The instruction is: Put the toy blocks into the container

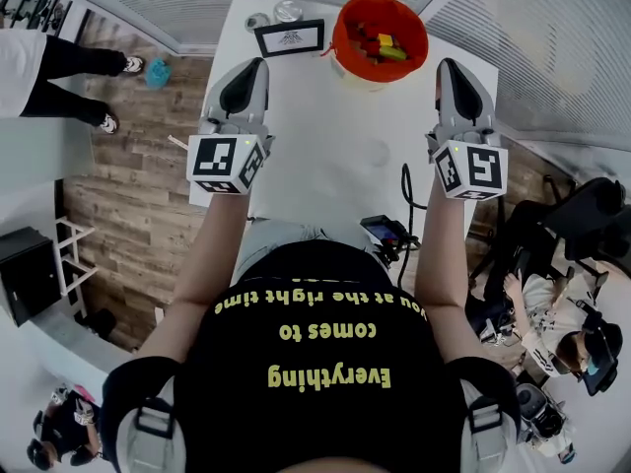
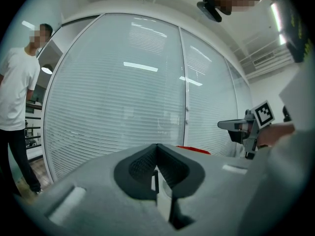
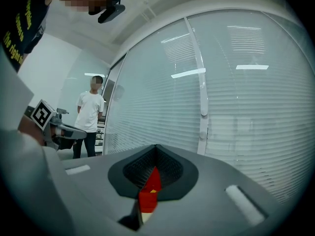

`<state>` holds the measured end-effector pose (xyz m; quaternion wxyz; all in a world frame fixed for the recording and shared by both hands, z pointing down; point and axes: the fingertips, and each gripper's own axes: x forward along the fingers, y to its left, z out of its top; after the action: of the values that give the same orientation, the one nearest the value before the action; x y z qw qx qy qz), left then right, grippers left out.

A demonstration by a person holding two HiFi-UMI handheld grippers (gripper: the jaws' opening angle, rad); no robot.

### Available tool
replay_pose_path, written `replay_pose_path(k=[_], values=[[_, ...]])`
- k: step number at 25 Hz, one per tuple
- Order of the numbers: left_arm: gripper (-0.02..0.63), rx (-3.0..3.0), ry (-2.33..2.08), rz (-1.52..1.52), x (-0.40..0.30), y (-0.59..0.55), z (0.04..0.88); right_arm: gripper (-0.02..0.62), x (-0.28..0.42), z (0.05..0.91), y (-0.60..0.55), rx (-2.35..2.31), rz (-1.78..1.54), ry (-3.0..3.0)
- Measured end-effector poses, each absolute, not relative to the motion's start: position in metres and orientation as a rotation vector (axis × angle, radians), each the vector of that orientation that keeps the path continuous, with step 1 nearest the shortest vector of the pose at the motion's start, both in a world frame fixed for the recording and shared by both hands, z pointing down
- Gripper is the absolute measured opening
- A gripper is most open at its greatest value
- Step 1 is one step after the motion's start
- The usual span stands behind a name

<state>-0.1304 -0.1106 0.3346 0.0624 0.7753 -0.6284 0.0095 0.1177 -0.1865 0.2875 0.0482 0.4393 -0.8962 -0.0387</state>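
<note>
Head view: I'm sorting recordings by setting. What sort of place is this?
Probably an office or lab room: glass walls with blinds, a white table on a wood-plank floor, and a seated person nearby.

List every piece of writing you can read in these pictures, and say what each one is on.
"Everything comes to you at the right time": yellow letters on the black T-shirt of the person wearing the camera, upside down in the head view.
White card in a black frame on the white table: its print is too small to read.
Square black-and-white markers on the two cubes: patterns only, no words.
</note>
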Motion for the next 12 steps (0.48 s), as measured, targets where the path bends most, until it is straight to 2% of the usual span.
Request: replay_pose_path(k=[12], values=[[-0.002, 2.387, -1.894, 0.025, -0.121, -0.091, 0.325, 0.006, 0.126, 0.289, -0.148, 1.322, -0.101, -2.756]])
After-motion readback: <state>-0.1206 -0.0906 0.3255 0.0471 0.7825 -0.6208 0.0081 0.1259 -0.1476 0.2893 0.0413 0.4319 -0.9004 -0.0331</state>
